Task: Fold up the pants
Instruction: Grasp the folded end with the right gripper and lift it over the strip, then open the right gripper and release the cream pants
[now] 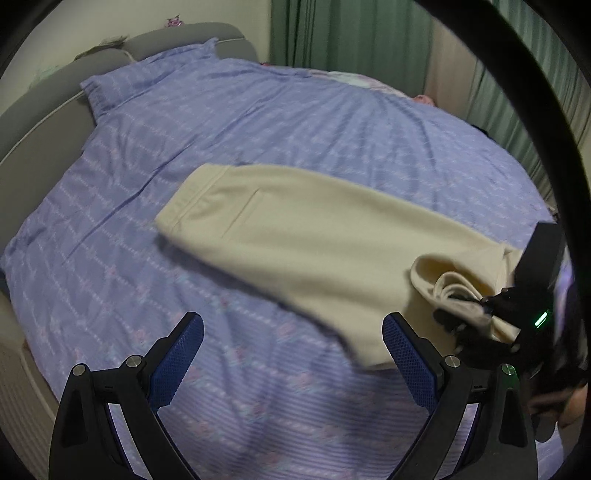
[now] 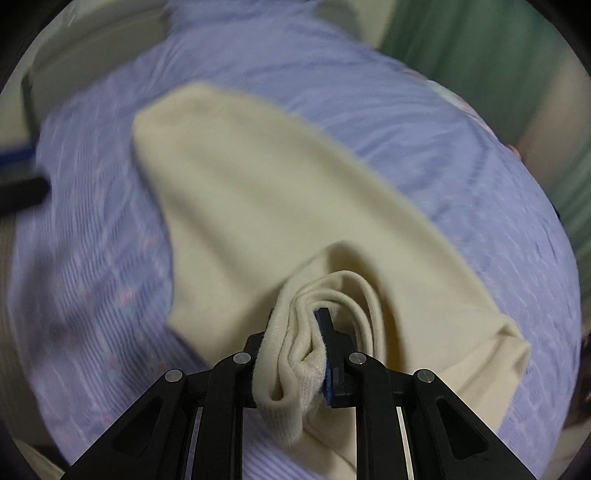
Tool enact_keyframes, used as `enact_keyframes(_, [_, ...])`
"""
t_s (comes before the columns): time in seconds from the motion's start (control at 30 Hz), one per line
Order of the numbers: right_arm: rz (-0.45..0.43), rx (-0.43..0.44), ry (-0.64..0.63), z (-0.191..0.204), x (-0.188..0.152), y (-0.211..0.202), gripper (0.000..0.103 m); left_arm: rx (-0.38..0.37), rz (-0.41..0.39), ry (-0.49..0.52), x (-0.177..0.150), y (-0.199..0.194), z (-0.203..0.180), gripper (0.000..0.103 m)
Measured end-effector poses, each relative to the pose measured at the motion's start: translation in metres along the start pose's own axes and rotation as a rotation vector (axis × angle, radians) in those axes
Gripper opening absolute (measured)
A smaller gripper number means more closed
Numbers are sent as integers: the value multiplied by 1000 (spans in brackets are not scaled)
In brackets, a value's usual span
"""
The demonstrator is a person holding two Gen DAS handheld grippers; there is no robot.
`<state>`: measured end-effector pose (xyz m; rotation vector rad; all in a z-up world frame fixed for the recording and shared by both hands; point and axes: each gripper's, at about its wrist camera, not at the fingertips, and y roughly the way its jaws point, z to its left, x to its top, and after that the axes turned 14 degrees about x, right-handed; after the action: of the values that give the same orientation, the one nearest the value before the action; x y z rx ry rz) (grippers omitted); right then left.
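Note:
Cream pants (image 1: 295, 236) lie stretched across a lilac bedspread (image 1: 184, 147), waistband end at the far left and a slit pocket showing. My left gripper (image 1: 291, 347) stands open over the bedspread just in front of the pants, nothing between its blue pads. In the left wrist view my right gripper (image 1: 480, 310) is at the right, shut on the bunched leg cuffs. The right wrist view shows the cream pants (image 2: 258, 206) running away from my right gripper (image 2: 299, 339), whose jaws pinch the folded ribbed cuffs (image 2: 295, 365). That view is blurred.
A grey padded headboard (image 1: 44, 125) curves around the bed's left and far side. Green curtains (image 1: 351, 33) hang behind the bed. A pillow (image 1: 147, 74) under the same lilac cover lies at the far left. A black cable (image 1: 535, 110) arcs across the right of the left wrist view.

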<state>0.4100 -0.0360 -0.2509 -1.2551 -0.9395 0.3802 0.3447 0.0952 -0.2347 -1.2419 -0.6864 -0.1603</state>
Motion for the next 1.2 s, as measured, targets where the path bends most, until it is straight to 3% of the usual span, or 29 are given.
enact_keyframes(0.07, [45, -3, -13, 12, -2, 16, 30, 15, 6, 11, -3, 5, 1, 99])
enact_keyframes(0.13, [32, 63, 27, 11, -3, 14, 36, 19, 2, 20, 0, 6, 3, 99])
enact_keyframes(0.2, [-31, 160, 74, 13, -3, -4, 39, 18, -19, 24, 5, -1, 3, 99])
enact_keyframes(0.27, [-102, 188, 101, 15, -7, -31, 44, 11, -50, 44, 10, -9, 2, 99])
enact_keyframes(0.37, [-211, 138, 189, 2, -28, -77, 56, -22, -103, 105, 16, -21, -10, 99])
enact_keyframes(0.47, [-288, 38, 354, -32, -69, -119, 58, -122, -152, 174, 17, -35, -40, 99])
enact_keyframes(0.57, [-303, -84, 520, -69, -113, -147, 58, -233, -195, 281, 10, -46, -86, 99])
enact_keyframes(0.7, [-321, -150, 722, -104, -171, -167, 58, -349, -269, 480, -14, -60, -161, 99])
enact_keyframes(0.8, [-309, -174, 799, -117, -204, -168, 58, -420, -259, 599, -34, -56, -213, 99])
enact_keyframes(0.93, [-285, -170, 847, -122, -227, -159, 58, -417, -189, 664, -44, -30, -254, 98])
enact_keyframes(1.07, [-279, -152, 871, -123, -239, -149, 58, -414, -104, 683, -45, -3, -280, 91])
enact_keyframes(1.13, [-284, -136, 890, -128, -242, -146, 58, -414, -74, 702, -45, 7, -287, 81])
enact_keyframes(1.17, [-286, -130, 898, -130, -243, -145, 58, -410, -63, 713, -44, 13, -290, 64])
enact_keyframes(1.2, [-286, -125, 903, -131, -242, -144, 58, -408, -47, 719, -43, 17, -292, 42])
